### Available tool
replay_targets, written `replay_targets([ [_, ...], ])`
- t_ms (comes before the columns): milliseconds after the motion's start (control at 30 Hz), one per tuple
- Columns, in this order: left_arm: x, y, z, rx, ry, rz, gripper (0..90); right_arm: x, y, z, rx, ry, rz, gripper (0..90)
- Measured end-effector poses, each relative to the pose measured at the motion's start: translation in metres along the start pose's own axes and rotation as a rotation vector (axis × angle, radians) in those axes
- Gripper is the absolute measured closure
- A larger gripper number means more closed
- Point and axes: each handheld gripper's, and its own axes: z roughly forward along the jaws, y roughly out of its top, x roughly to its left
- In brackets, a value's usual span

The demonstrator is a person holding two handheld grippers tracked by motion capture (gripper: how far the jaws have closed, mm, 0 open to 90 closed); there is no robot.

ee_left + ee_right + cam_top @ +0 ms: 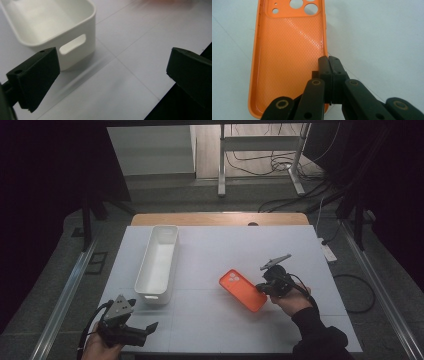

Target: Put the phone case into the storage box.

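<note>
Orange phone case long edge pinched by right gripper, left gripper wide open, empty, beside white bin

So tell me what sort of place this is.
Probably a lab or workshop rigged for recording handling tasks. A white-topped table stands between dark curtains, cables trail over the floor behind it by a metal frame, and on it lie a white bin and an orange phone case.
</note>
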Motion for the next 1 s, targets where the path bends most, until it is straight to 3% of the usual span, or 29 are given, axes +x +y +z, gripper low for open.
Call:
replay_targets([
  [600, -0.023, 0.033, 0.027, -0.007, -0.082, 0.051, 0.0, 0.001, -0.004, -0.017, -0.052, 0.013, -0.004, 89.1],
  [1000, -0.020, 0.055, 0.050, -0.012, -0.154, 0.007, 0.0, -0.001, -0.007, -0.026, -0.084, 0.011, 0.011, 89.1],
])
